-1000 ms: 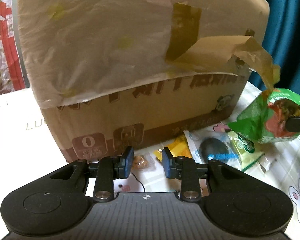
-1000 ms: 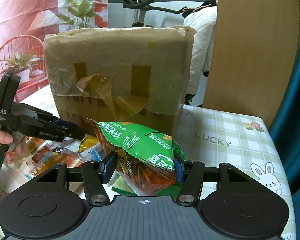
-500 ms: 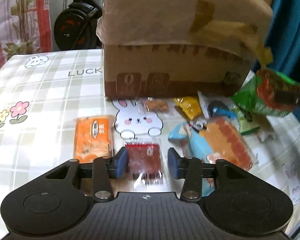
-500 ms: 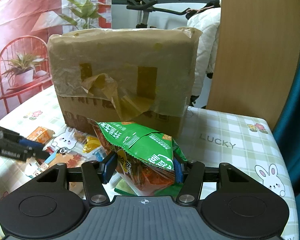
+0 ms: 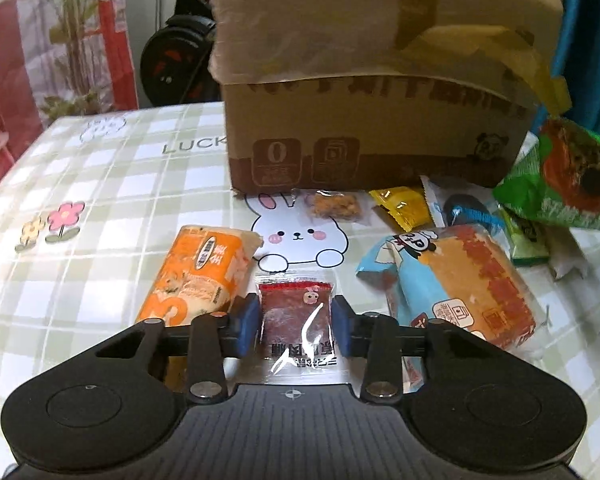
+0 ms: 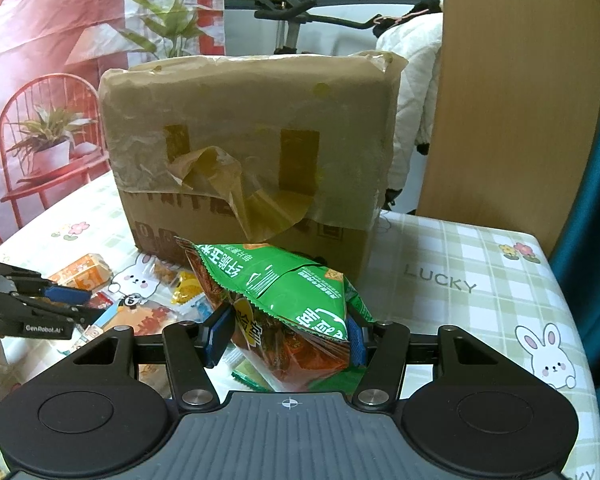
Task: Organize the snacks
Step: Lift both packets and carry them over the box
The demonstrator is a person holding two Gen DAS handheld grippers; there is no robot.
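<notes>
My right gripper [image 6: 286, 334] is shut on a green snack bag [image 6: 284, 304] and holds it above the table in front of the cardboard box [image 6: 252, 152]; the bag also shows at the right edge of the left wrist view [image 5: 568, 184]. My left gripper [image 5: 296, 324] is open, low over the table, its fingers either side of a small red snack packet [image 5: 294, 316] without gripping it. An orange packet [image 5: 196, 276] lies just to its left and a blue-and-orange cake packet [image 5: 456, 288] to its right. The left gripper also shows in the right wrist view [image 6: 52, 300].
The taped cardboard box [image 5: 372, 80] stands at the back of the checked tablecloth [image 5: 100, 200]. Small snacks lie before it: a clear-wrapped biscuit [image 5: 334, 206], a yellow packet [image 5: 402, 206], a dark packet [image 5: 464, 208], a green packet [image 5: 526, 240]. A wooden panel [image 6: 512, 92] stands behind at right.
My left gripper has pulled back from the box and come down over the red packet, which now lies between its fingers. The right gripper still holds the green bag, nearly still.
</notes>
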